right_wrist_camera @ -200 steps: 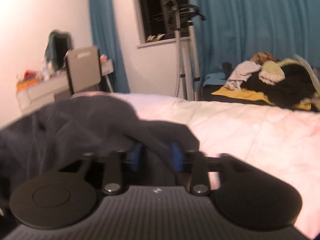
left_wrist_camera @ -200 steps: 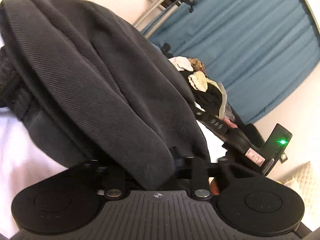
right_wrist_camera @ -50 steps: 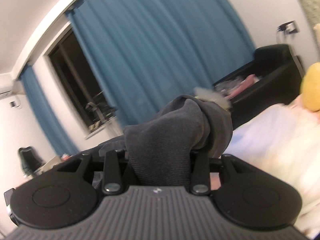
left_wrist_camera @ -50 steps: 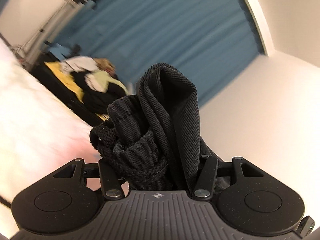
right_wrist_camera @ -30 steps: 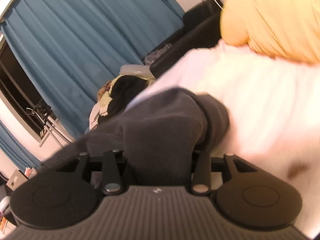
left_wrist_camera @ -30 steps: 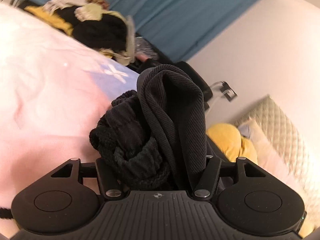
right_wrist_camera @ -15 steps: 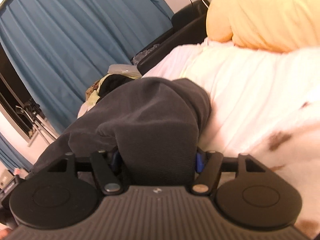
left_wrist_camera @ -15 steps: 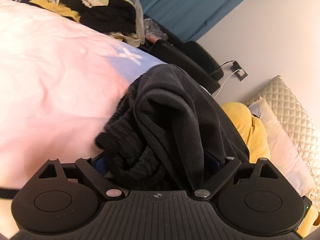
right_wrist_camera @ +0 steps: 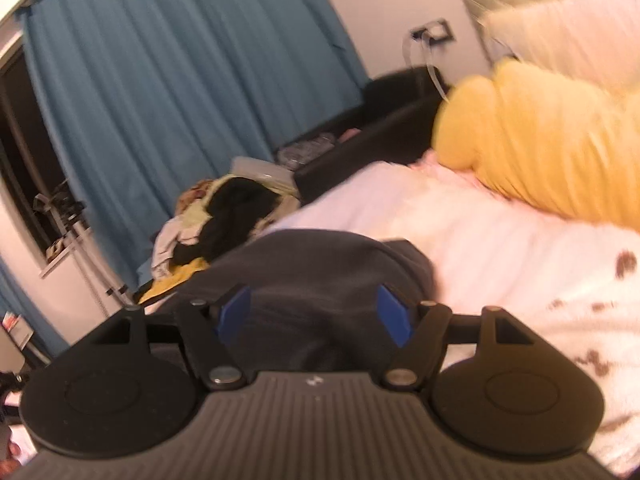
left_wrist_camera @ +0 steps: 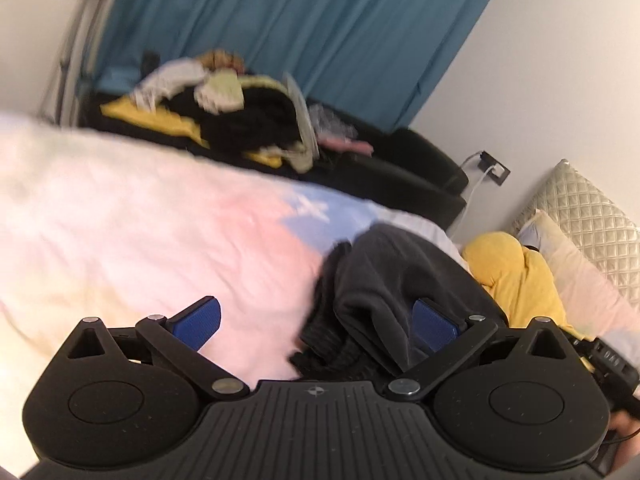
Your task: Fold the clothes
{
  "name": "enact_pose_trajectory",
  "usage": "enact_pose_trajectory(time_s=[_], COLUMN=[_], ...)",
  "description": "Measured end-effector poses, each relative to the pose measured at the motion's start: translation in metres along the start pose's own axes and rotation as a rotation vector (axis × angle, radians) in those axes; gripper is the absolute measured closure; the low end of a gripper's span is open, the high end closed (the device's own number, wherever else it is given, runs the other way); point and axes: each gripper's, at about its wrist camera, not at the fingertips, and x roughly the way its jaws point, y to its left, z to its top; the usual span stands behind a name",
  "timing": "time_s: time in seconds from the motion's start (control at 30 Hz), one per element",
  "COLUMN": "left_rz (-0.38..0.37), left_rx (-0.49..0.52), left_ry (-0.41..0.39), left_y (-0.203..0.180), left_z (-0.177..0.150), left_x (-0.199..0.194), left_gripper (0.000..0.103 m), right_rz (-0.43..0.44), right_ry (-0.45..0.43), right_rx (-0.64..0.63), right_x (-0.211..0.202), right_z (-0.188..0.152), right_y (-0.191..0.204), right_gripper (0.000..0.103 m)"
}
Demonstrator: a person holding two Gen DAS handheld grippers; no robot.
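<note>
A dark grey garment (left_wrist_camera: pixel 384 276) lies bunched on the pale pink bed cover (left_wrist_camera: pixel 140 220), near the yellow pillow. My left gripper (left_wrist_camera: pixel 316 322) hangs just above it with its jaws still opening wide. The cloth's near edge sits loose against the right pad (left_wrist_camera: pixel 434 324), while the left pad (left_wrist_camera: pixel 196 322) is over bare bedding. In the right wrist view the same garment (right_wrist_camera: pixel 312 276) spreads between and beyond the blue pads of my right gripper (right_wrist_camera: pixel 314 316), which is open and not pressing on it.
A yellow pillow (left_wrist_camera: pixel 512 276) and a quilted headboard (left_wrist_camera: pixel 592 216) lie to the right. Behind the bed, a black bench carries a heap of mixed clothes (left_wrist_camera: pixel 224 108) in front of a blue curtain (left_wrist_camera: pixel 300 32). A wall socket with a cable (left_wrist_camera: pixel 496 168) is nearby.
Both grippers were shut on the dark garment; both have opened and let it drop onto the bed. Both have pulled back and upward from it.
</note>
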Motion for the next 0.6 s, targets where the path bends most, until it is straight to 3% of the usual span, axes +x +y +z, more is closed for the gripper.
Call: enact_pose_trajectory(time_s=[0.3,0.6], left_rz=[0.097,0.186], left_rx=[0.135,0.18], left_ry=[-0.14,-0.218], left_y=[0.008,0.041], left_z=[0.039,0.054], left_x=[-0.089,-0.159], left_gripper=[0.0,0.0], right_rz=[0.136,0.261], right_ry=[-0.023,0.005], right_rx=[-0.132,-0.252], right_x=[-0.023,-0.041], right_z=[0.01,-0.015], right_y=[0.1,0.204], right_gripper=[0.032,0.031])
